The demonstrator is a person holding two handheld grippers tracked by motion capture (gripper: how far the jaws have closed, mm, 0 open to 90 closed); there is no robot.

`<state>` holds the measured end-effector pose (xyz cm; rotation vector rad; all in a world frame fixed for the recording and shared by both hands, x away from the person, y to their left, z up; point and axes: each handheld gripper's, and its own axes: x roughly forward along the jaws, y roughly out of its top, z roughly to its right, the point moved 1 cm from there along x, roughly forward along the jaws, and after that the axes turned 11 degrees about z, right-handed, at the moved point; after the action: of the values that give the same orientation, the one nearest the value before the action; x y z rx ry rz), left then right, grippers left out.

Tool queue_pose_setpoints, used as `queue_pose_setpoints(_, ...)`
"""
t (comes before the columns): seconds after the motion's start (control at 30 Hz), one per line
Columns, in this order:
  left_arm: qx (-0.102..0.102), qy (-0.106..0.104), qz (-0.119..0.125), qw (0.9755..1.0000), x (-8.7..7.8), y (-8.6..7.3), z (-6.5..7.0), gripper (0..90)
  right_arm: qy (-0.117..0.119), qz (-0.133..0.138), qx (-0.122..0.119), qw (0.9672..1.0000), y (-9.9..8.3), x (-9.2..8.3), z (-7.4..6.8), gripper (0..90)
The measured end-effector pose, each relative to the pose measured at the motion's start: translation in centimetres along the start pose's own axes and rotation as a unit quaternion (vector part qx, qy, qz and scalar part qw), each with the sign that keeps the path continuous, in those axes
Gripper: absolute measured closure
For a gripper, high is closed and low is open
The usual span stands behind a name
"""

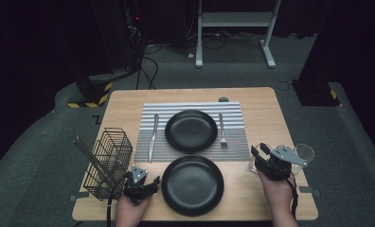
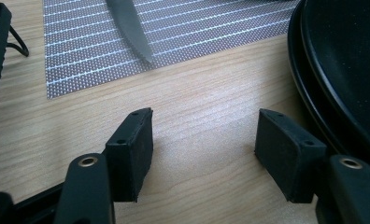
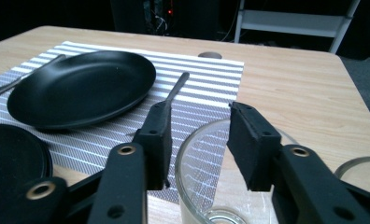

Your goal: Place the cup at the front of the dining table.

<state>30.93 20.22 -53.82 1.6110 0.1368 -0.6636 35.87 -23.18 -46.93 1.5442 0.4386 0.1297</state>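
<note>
Right gripper view: clear round glass (image 3: 197, 186), empty, upright on wood table (image 3: 290, 93), rim between jaws of right gripper (image 3: 197, 140), not yet clamped.

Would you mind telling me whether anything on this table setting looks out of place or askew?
Slightly. The knife lies left of the plate on the striped placemat and the fork right, the reverse of custom. A second black plate sits off the mat on bare wood. Nothing looks spilled or broken.

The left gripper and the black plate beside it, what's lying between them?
Nothing. In the left gripper view, bare wooden table runs from the left gripper to the near black plate, whose rim is beside one pad.
</note>
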Motion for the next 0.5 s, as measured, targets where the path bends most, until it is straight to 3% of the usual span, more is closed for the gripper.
queue_pose_setpoints(0.5, 0.003, -0.002, 0.000, 1.0000, 0.01, 0.01, 0.01, 36.9, 0.006, -0.012, -0.001, 0.9999, -0.89, 0.09, -0.23, 72.6)
